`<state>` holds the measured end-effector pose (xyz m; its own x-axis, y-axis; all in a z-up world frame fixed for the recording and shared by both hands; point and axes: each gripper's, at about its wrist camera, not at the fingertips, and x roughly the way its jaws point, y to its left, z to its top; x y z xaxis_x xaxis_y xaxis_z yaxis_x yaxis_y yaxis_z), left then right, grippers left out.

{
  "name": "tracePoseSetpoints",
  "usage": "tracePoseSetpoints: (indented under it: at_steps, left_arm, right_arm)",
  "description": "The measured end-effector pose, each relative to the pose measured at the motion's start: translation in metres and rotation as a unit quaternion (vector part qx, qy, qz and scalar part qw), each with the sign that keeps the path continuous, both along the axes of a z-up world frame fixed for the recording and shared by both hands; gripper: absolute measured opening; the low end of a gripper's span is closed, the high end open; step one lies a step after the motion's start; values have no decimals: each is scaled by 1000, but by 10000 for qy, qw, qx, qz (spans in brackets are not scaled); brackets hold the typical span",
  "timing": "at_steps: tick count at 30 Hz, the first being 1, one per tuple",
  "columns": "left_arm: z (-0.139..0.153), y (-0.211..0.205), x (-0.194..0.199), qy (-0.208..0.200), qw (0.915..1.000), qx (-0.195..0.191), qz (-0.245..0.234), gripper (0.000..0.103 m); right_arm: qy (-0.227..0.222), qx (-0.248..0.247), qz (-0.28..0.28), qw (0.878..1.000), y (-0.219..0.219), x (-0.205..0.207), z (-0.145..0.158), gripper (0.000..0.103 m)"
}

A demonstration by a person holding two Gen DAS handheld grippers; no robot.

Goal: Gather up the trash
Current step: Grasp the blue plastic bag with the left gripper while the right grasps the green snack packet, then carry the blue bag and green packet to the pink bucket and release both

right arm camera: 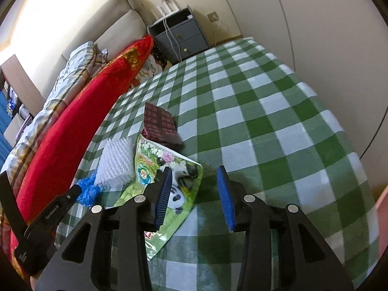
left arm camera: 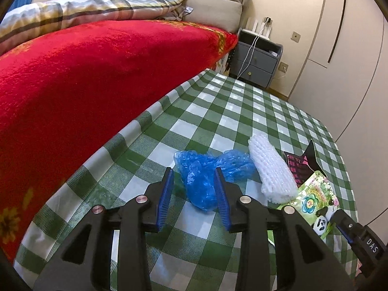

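On the green-and-white checked cloth [left arm camera: 218, 111] four pieces of trash lie in a row beside the red blanket [left arm camera: 84, 84]. Little writing can be read: the right gripper's body shows "DAS" in the left wrist view, and the left gripper's body bears small white lettering too fine to make out; the dark wrapper [right arm camera: 158, 126] carries rows of pink characters, illegible. The crumpled blue plastic bag [left arm camera: 206, 172] sits between the parted fingers of the left gripper [left arm camera: 195, 189]; the pads do not press it. Just beside it lies a white foam net sleeve [left arm camera: 274, 172], then a green glossy packet [right arm camera: 167, 169] printed with flowers and a panda, its far end touching the dark wrapper. The right gripper [right arm camera: 195, 189] hangs with jaws apart, one finger over the packet, nothing clamped. Beyond stands a grey nightstand [left arm camera: 257, 58] with white cables.
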<state>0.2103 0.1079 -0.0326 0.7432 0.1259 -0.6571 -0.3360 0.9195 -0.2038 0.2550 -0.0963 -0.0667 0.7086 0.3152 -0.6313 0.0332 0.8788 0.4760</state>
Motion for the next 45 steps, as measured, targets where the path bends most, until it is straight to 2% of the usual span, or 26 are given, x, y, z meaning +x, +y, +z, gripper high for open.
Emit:
tracePoseSetpoints:
  at_steps: [4, 6, 8, 12, 15, 17, 23, 33, 45]
  left_arm:
    - [-4, -2, 5, 156, 9998, -8, -82, 34]
    - [-5, -3, 6, 222, 9996, -17, -147, 34]
    - [-6, -4, 7, 248, 9995, -30, -190, 26]
    - [-7, -4, 6, 287, 9993, -119, -220, 9]
    - [-4, -5, 3, 259, 9992, -200, -231, 5]
    - [-1, -7, 0, 223, 9992, -186, -260, 5]
    - [12, -14, -14, 112, 9993, -185, -312, 3]
    - [42, -30, -52, -110, 9987, -37, -489, 3]
    - [82, -69, -109, -514, 9928, 114, -1073, 3]
  right_arm:
    - [55, -41, 181, 9998, 8, 5, -2, 39]
    - [64, -35, 224, 9997, 10, 5, -2, 36]
    - [52, -29, 267, 9996, 11, 4, -2, 24]
    - [-50, -66, 386, 9992, 13, 0, 3, 18]
    - [-188, -27, 449, 9988, 14, -7, 13, 14]
    - [-351, -83, 503, 9981, 16, -13, 25, 7]
    - [-643, -274, 529, 9961, 19, -37, 54, 3]
    - [-980, -933, 334, 9902, 15, -89, 94, 1]
    - [-1409, -1402, 8, 9800, -9, -165, 141, 1]
